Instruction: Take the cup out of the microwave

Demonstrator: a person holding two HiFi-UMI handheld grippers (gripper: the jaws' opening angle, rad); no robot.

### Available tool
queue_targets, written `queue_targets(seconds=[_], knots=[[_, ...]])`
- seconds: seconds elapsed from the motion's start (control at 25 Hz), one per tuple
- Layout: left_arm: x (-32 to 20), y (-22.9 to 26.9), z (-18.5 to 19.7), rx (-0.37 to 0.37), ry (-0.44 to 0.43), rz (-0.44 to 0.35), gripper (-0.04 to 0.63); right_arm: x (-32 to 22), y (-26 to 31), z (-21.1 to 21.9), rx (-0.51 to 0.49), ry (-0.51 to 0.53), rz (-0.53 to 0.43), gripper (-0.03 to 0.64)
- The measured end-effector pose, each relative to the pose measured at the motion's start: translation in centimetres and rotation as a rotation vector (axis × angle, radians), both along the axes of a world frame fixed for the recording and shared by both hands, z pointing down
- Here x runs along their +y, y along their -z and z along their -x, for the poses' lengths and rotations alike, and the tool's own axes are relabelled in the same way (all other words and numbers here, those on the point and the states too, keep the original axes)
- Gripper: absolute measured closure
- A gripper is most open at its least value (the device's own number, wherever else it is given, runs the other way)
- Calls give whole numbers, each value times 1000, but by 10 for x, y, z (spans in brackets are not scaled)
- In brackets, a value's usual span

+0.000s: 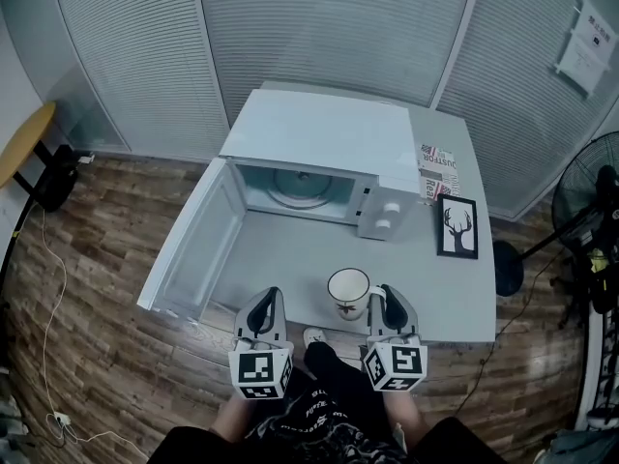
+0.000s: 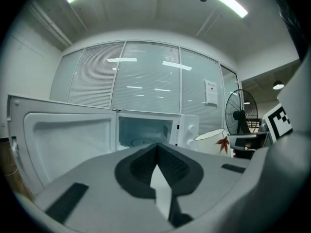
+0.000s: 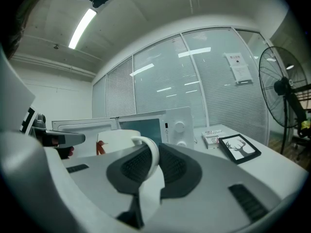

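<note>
A white cup (image 1: 347, 292) with a red leaf print stands on the grey table (image 1: 290, 259), near its front edge and in front of the white microwave (image 1: 324, 153). The microwave's door (image 1: 191, 247) hangs open to the left, and its cavity shows only the glass turntable. My right gripper (image 1: 379, 294) is shut on the cup's handle (image 3: 151, 155) at the cup's right side. The cup body (image 3: 115, 142) sits just left of the jaws in the right gripper view. My left gripper (image 1: 270, 298) hovers left of the cup, jaws shut and holding nothing; the cup (image 2: 214, 141) appears to its right.
A framed deer picture (image 1: 456, 227) and a printed box (image 1: 437, 169) lie on the table right of the microwave. A standing fan (image 1: 592, 196) is on the floor at far right. The open door blocks the table's left side.
</note>
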State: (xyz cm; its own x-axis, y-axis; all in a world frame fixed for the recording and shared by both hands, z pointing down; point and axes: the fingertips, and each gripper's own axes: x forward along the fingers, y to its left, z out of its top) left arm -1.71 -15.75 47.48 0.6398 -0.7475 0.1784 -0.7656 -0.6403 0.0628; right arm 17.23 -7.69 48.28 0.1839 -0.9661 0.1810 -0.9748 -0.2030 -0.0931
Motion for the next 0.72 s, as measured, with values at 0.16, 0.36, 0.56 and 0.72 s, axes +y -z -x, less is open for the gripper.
queue_targets(seconds=[0.16, 0.36, 0.56, 0.72], knots=[[-2, -1, 2, -2, -1, 4, 589, -2, 1, 3, 4, 4, 3, 574], [-1, -1, 0, -23, -11, -13, 589, -4, -1, 5, 13, 10, 18, 574], [-3, -4, 0, -16, -10, -1, 589, -5, 0, 5, 13, 5, 13, 574], [-5, -5, 0, -15, -10, 4, 589, -7, -2, 5, 10, 5, 19, 575]])
